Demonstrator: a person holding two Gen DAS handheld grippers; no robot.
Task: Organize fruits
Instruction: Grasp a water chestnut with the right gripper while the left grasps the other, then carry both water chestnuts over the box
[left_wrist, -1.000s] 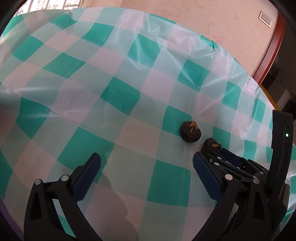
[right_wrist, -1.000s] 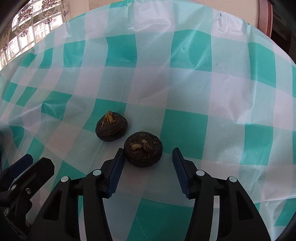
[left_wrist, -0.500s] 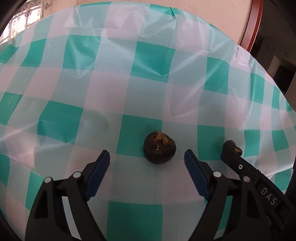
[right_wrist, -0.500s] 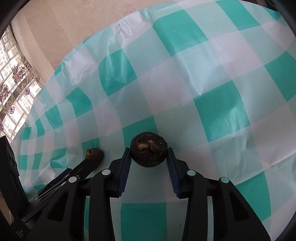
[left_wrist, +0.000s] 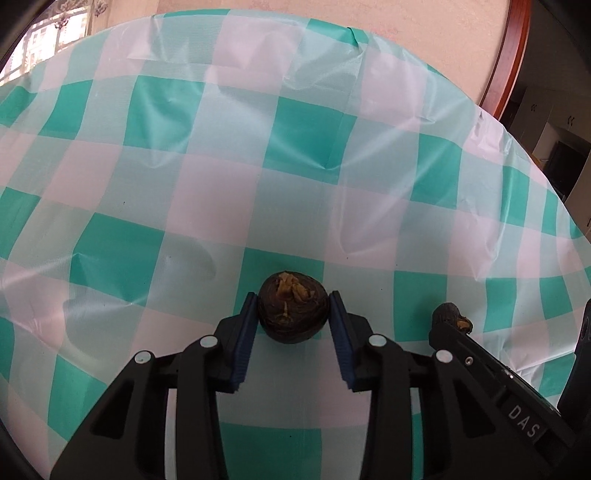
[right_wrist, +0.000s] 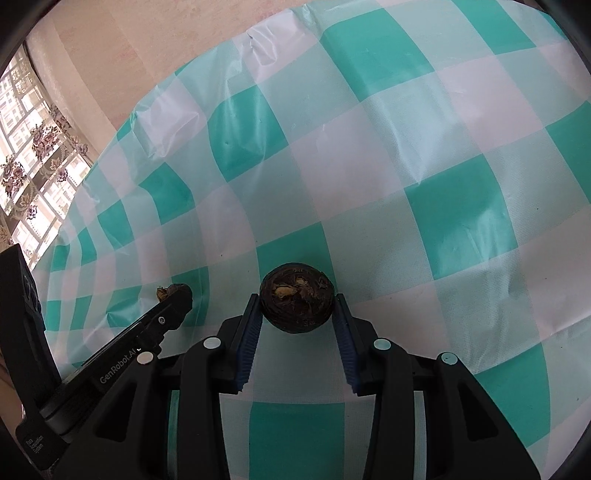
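We find two dark brown, rounded fruits with dry yellowish tufts, one at each claw. The first fruit (left_wrist: 292, 308) sits squarely between the blue pads (left_wrist: 246, 341) of the left gripper (left_wrist: 292, 312), near their tips, tuft facing up and away from the camera; both pads touch its sides, so we record the left gripper as closed on it, its jaws narrowed to the width of the fruit. Whether the fruit rests on the cloth or is held just above it, we cannot tell. The second fruit (right_wrist: 296, 297) lies likewise between the pads (right_wrist: 250, 338) of the right gripper (right_wrist: 297, 306), at the fingertips, with both pads against its flanks; we record that gripper as clamped on it in the same narrow setting. In the left wrist view the second fruit (left_wrist: 448, 315) shows only as a small dark end past the tip of the right gripper's black body, to the right of the left claw. In the right wrist view the first fruit (right_wrist: 173, 291) shows in the same partial way at the tip of the left gripper, to the left. The two claws stand side by side, near each other but apart. Beneath both is a table under a teal and white checked tablecloth (left_wrist: 295, 155), creased in places. Beyond its far edge we note a pale wall (left_wrist: 406, 29) and a window (right_wrist: 29, 166) with patterned curtains.
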